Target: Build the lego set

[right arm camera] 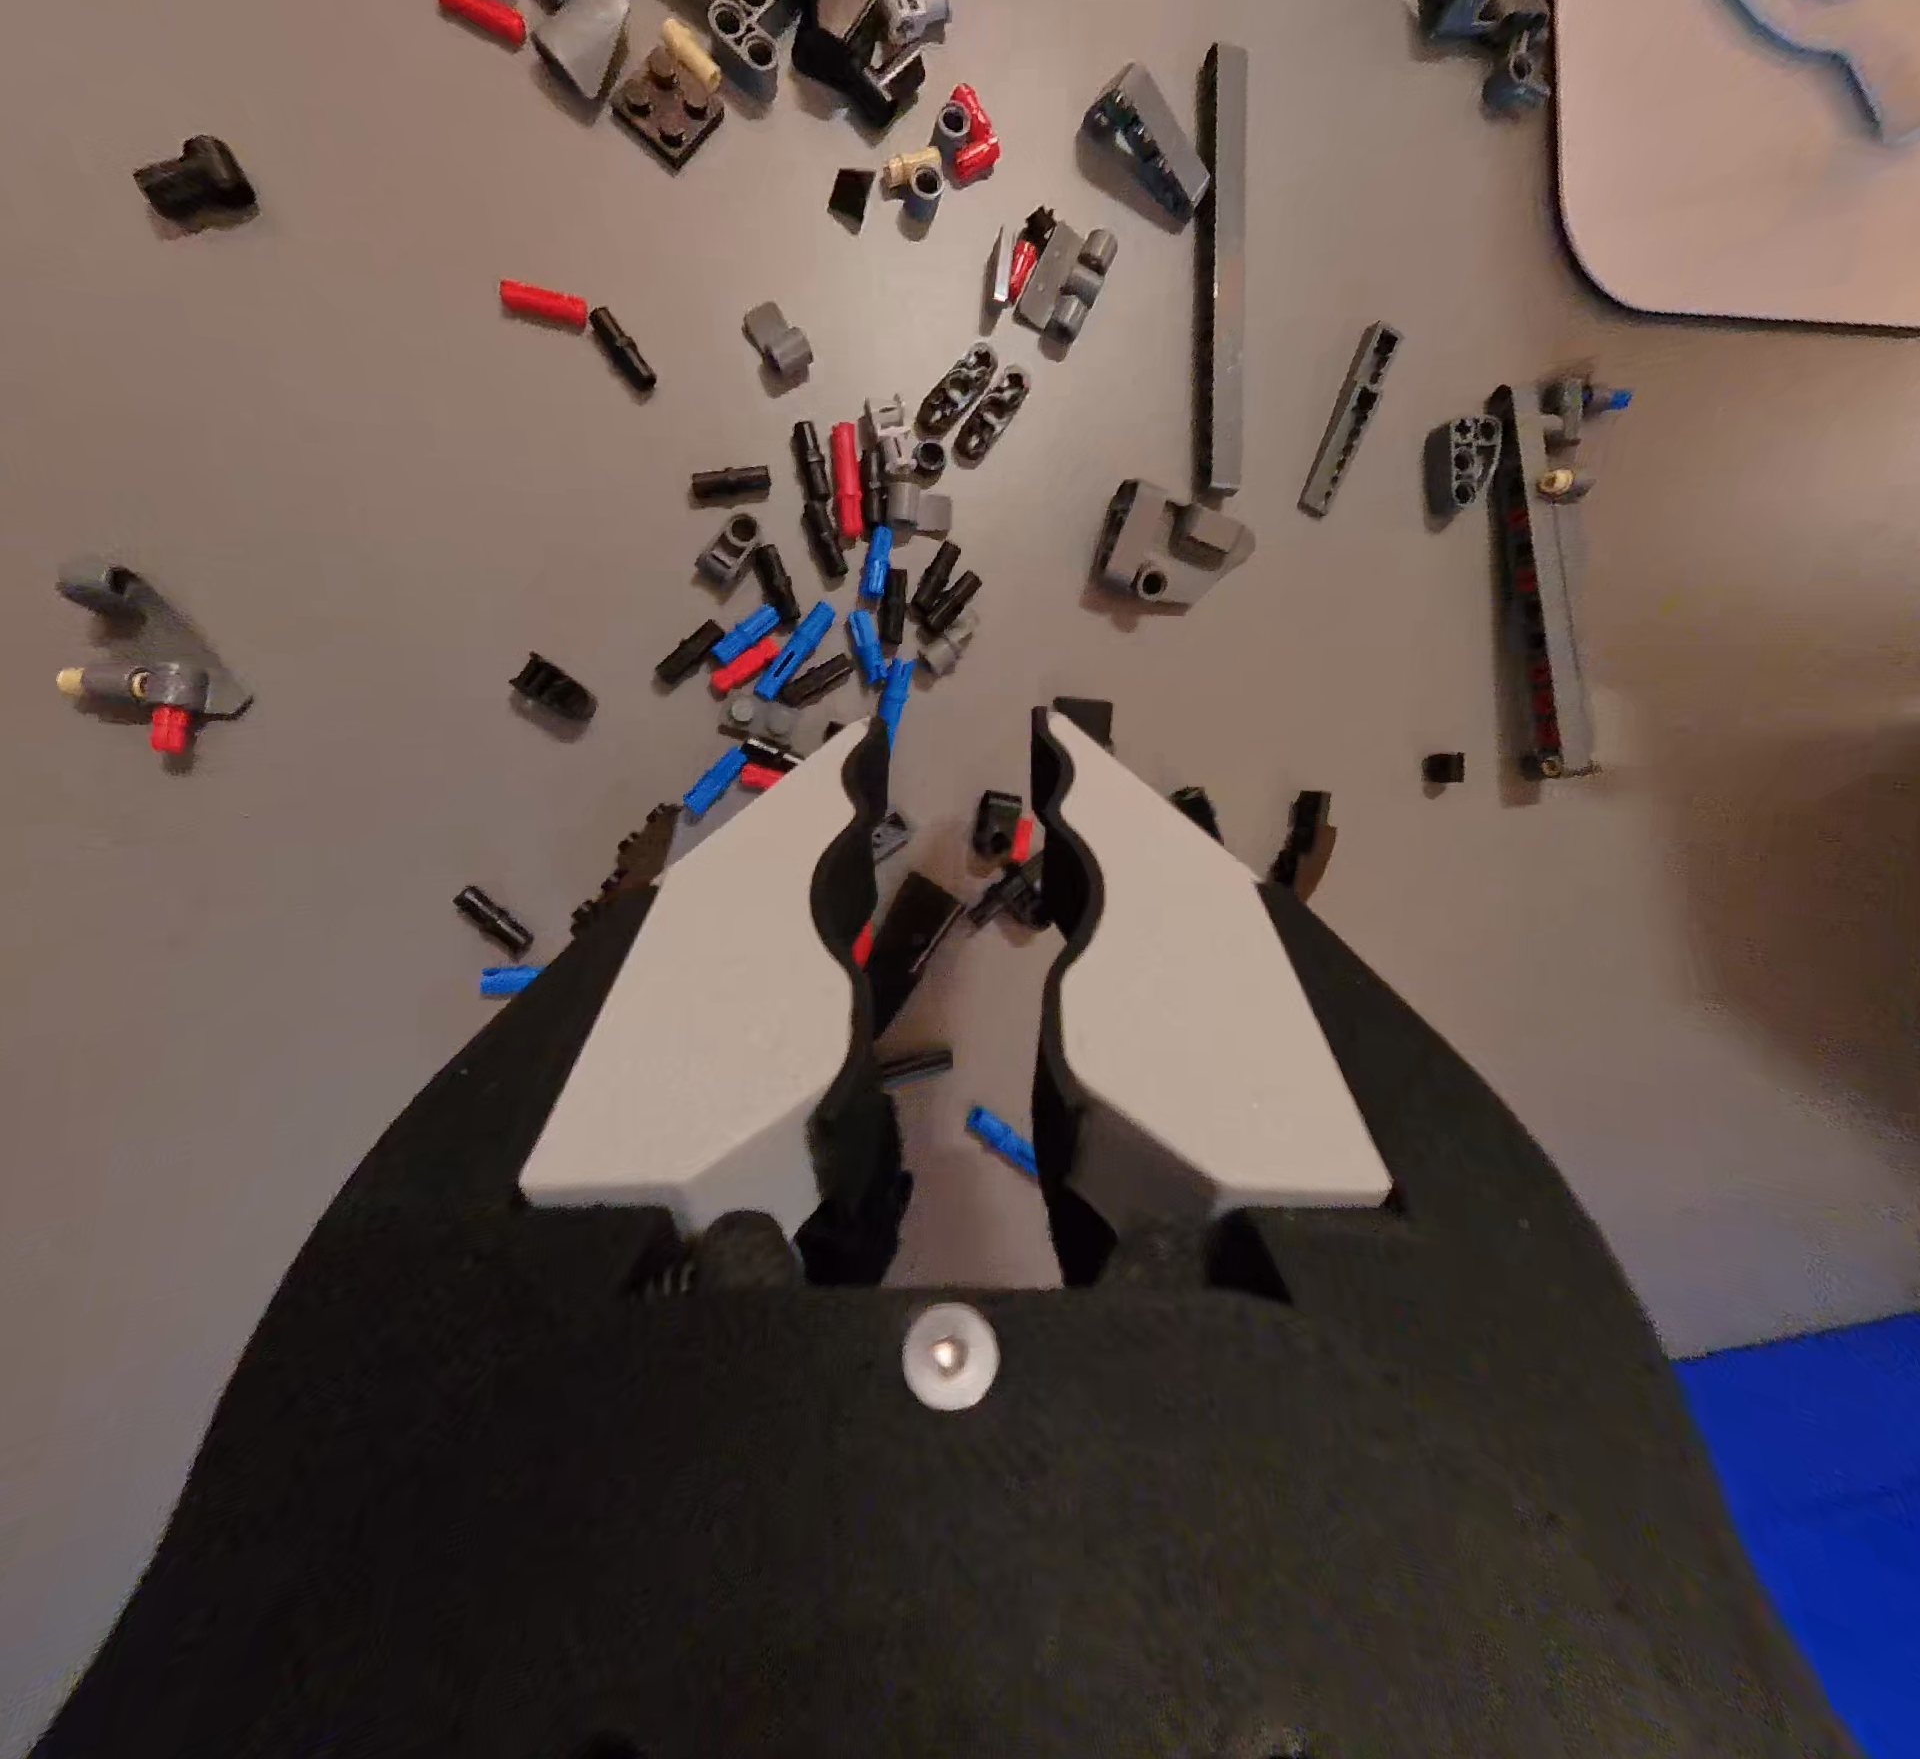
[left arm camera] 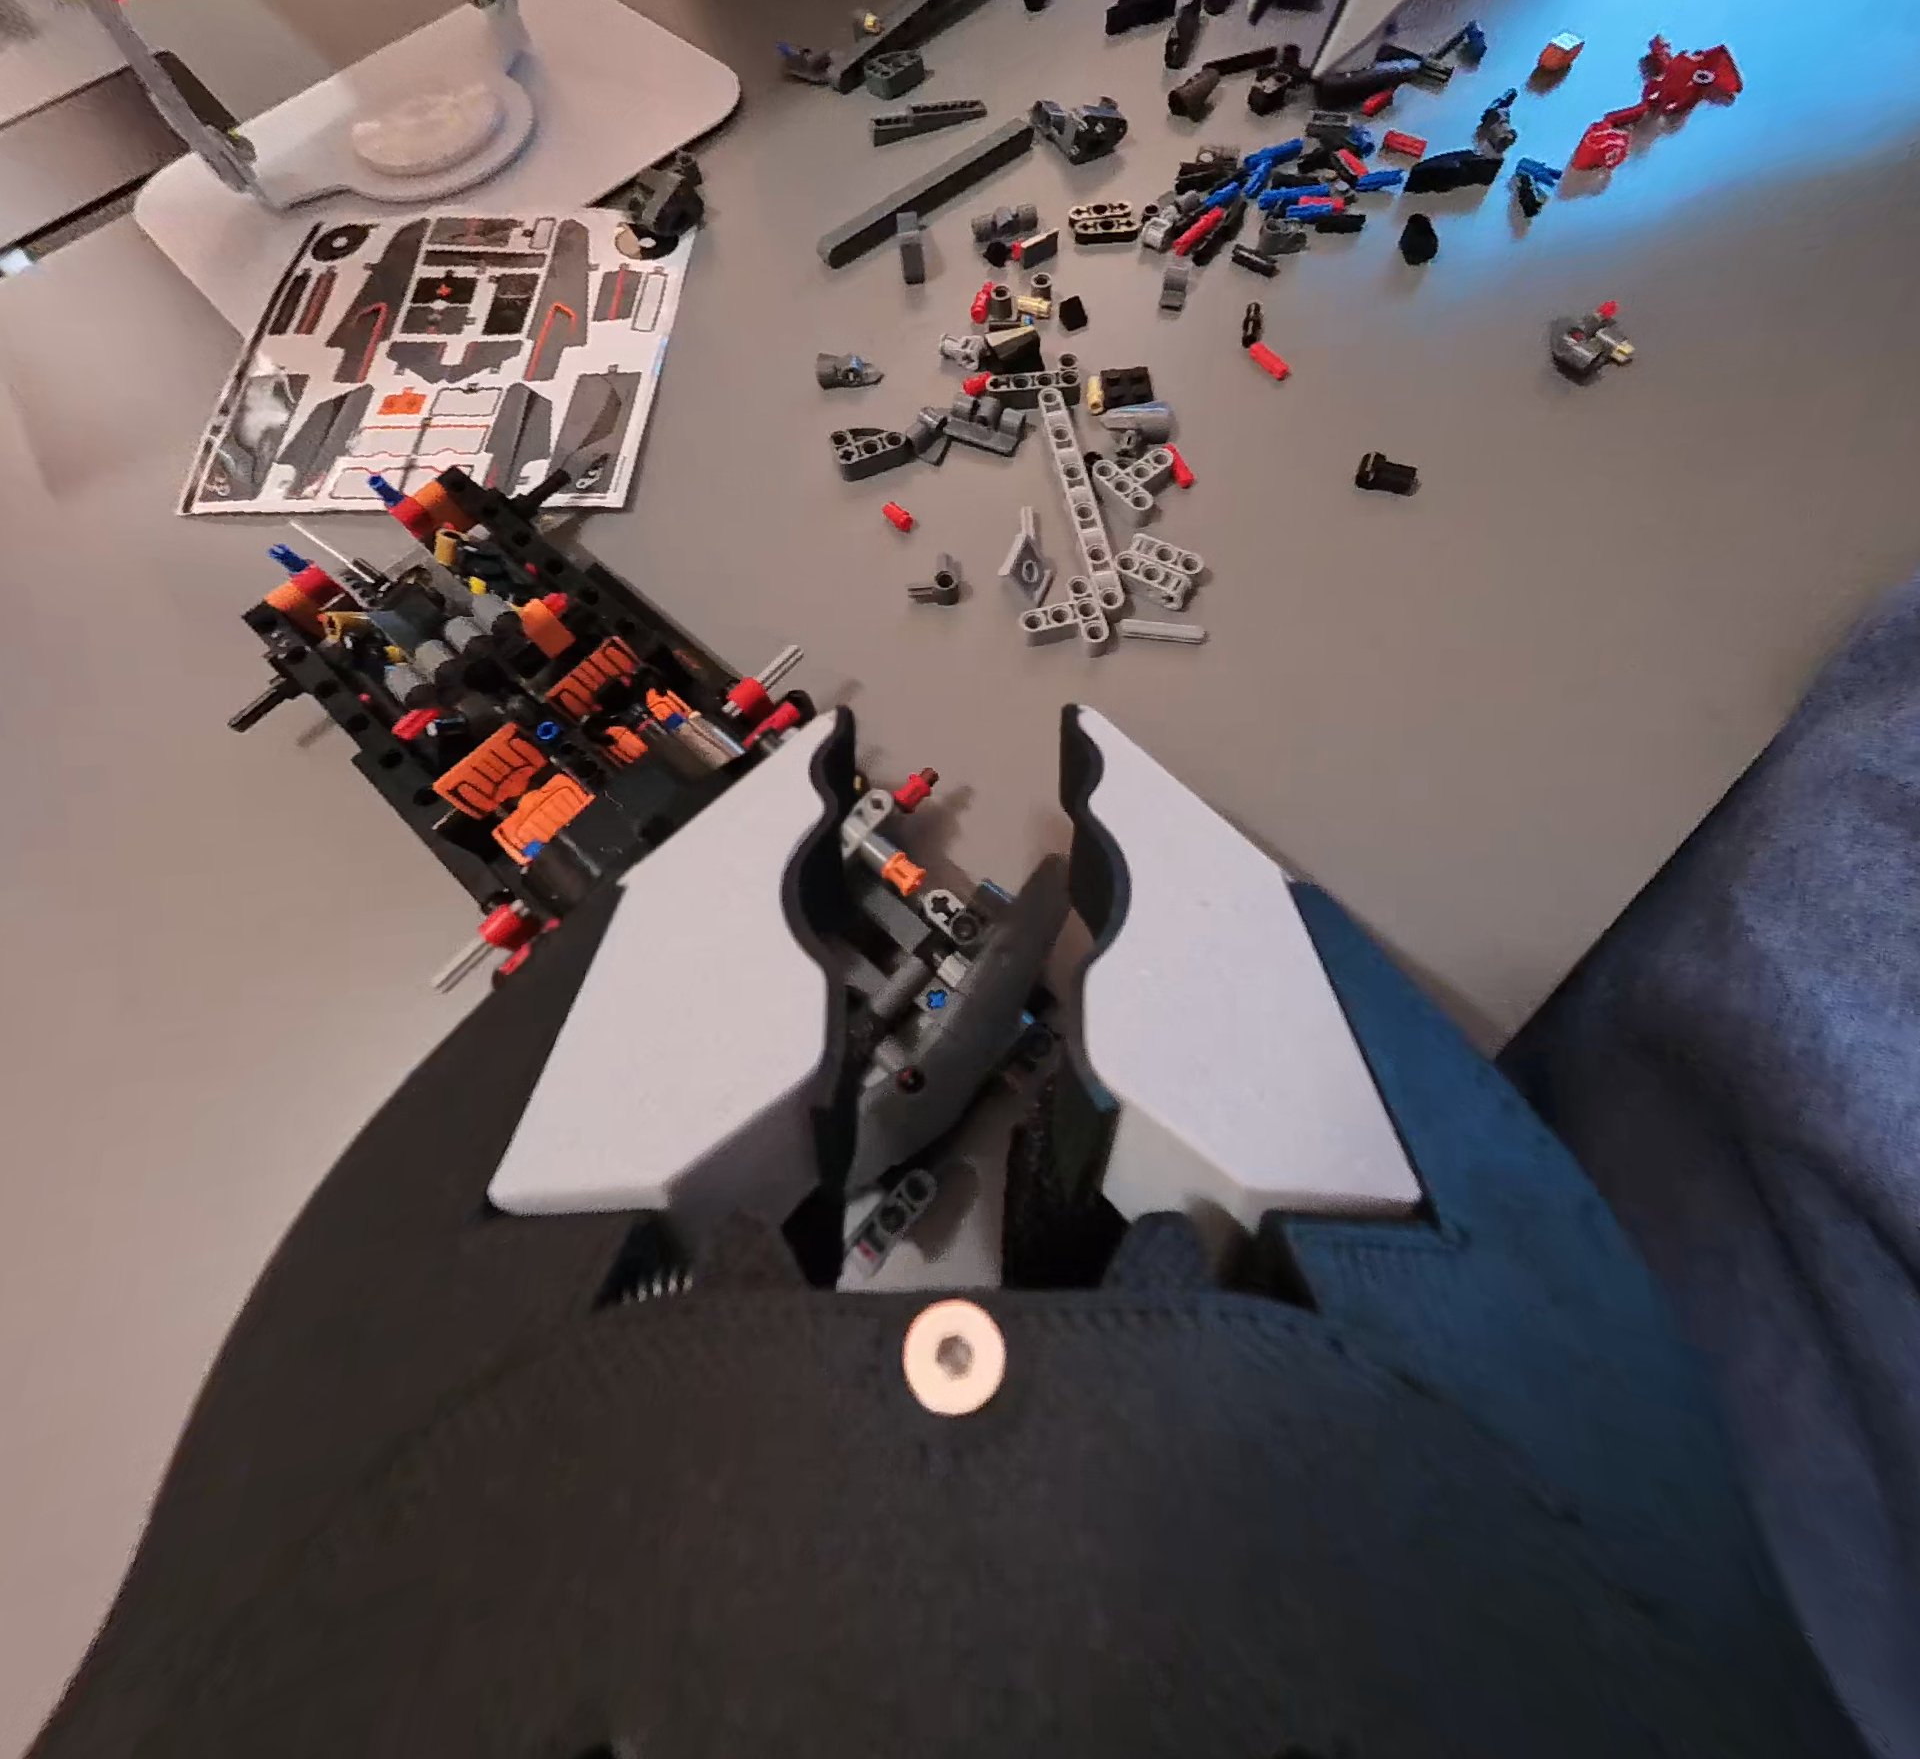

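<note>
My left tongs grip a dark grey, curved sub-assembly just beside the black-and-orange chassis, which sits on the grey bench below a sticker sheet. My right tongs hang parted and empty over scattered blue, black and red pins.
</note>
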